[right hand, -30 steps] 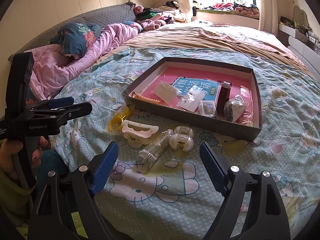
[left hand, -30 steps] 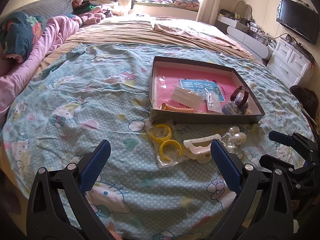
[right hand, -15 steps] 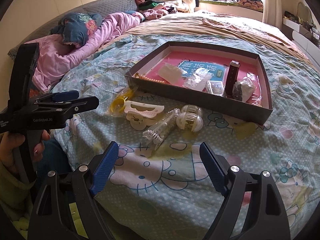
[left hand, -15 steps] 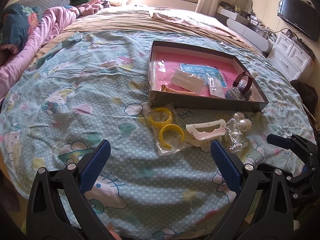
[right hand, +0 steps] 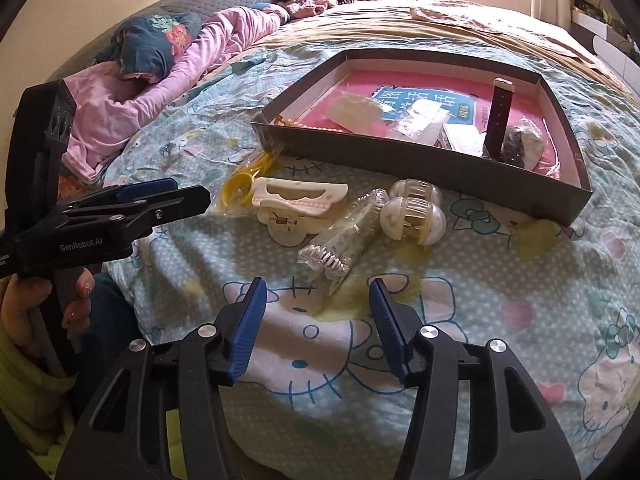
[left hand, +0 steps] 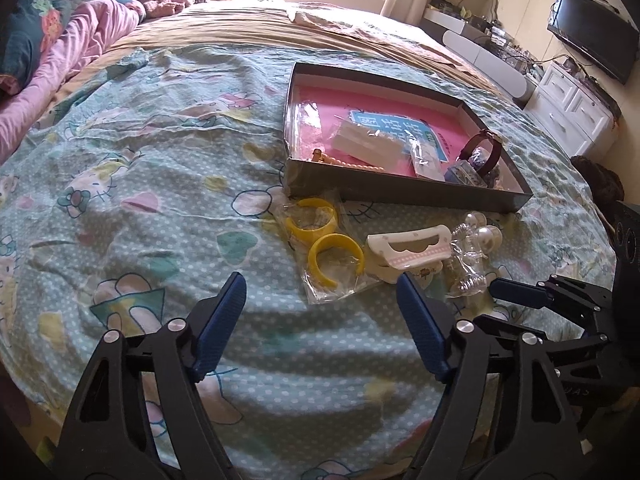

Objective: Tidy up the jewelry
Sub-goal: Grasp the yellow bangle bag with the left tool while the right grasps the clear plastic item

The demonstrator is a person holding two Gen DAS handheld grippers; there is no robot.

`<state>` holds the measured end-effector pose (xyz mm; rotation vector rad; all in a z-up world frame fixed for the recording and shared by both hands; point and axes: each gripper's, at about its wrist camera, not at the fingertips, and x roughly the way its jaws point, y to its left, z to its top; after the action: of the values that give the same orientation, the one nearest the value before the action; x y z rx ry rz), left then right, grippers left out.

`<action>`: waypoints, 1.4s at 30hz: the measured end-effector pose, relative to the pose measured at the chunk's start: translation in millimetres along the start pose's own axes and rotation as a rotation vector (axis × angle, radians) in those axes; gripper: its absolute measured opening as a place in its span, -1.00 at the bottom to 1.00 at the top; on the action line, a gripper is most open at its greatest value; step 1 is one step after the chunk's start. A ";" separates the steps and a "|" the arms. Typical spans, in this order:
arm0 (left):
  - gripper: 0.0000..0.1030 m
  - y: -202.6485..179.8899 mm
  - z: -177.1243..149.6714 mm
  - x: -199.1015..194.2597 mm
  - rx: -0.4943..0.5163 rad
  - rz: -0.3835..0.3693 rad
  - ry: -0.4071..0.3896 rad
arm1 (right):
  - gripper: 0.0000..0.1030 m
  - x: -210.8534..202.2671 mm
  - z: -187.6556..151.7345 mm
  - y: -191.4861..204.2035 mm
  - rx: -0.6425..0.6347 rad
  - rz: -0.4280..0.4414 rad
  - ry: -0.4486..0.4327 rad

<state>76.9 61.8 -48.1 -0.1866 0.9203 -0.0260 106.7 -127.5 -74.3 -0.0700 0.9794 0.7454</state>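
Looking down along both tools, I see a bed covered by a teal cartoon-print quilt [left hand: 168,208], with pink bedding [right hand: 132,96] bunched at the far left, a bright window beyond, and white drawers [left hand: 576,108] under a wall-mounted television [left hand: 592,32] on the right. A shallow grey tray [left hand: 400,196] with a pink floor sits on the quilt, already holding small packets and a dark watch strap [right hand: 498,120]. In front of it, on the quilt, lie bagged yellow bangles [left hand: 324,240], a white hair claw [right hand: 296,204], a bagged silver comb [right hand: 344,240] and a pearly clip [right hand: 416,216]. My left gripper [left hand: 322,312] and right gripper [right hand: 318,312] have both just been narrowing; their jaws stand apart with nothing between them, above the quilt near those pieces.
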 end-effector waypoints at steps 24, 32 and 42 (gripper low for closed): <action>-0.26 -6.8 -0.3 25.4 0.018 -0.024 0.052 | -0.19 27.5 19.4 -10.0 -0.006 -0.037 -0.038; -0.34 -1.8 3.6 31.2 0.009 -0.011 0.050 | -0.34 24.7 17.9 -13.4 -0.006 -0.024 -0.049; -0.31 -4.1 12.6 39.9 0.012 0.010 0.058 | -0.38 23.4 16.5 -15.2 0.000 -0.025 -0.038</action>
<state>111.3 55.6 -71.5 -0.1710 0.9786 -0.0279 135.7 -120.2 -87.0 -0.0677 0.9409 0.7212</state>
